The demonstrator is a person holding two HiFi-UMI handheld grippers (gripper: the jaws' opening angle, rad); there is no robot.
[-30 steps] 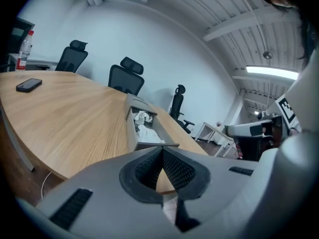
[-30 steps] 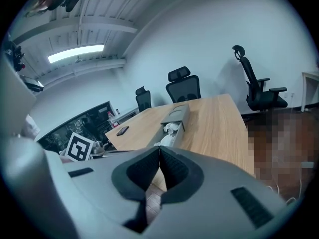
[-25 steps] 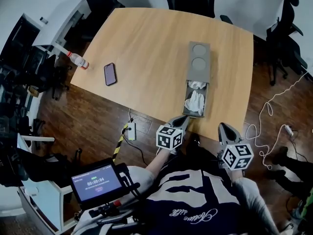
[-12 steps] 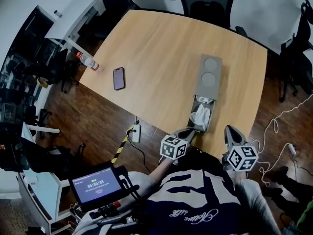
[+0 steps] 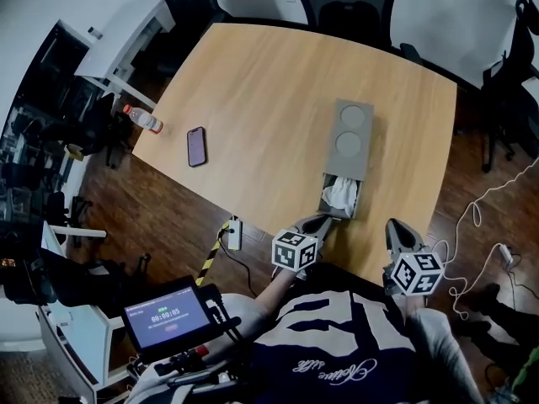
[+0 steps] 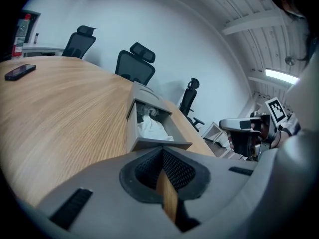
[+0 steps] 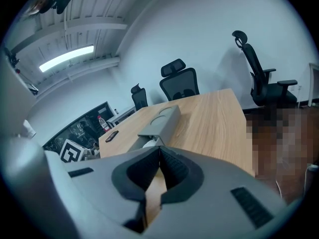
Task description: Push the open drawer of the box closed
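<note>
Left gripper fingers were together, empty; drawer front sat just ahead of them. Right gripper likewise pinched together, empty. Off-centre push might have skewed box; cloth might have jammed.

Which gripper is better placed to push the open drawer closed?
Probably left. The left gripper, jaws shut, points straight at the front of the drawer, very near it. The right gripper sits off to the side.

Wears a dark navy shirt with large white print and white cursive lettering across the chest, plus a grey sleeve. Fitted with a grey moulded left claw and a matching right claw, each topped by a white cube with black square markers and lined with black ribbed pads.
</note>
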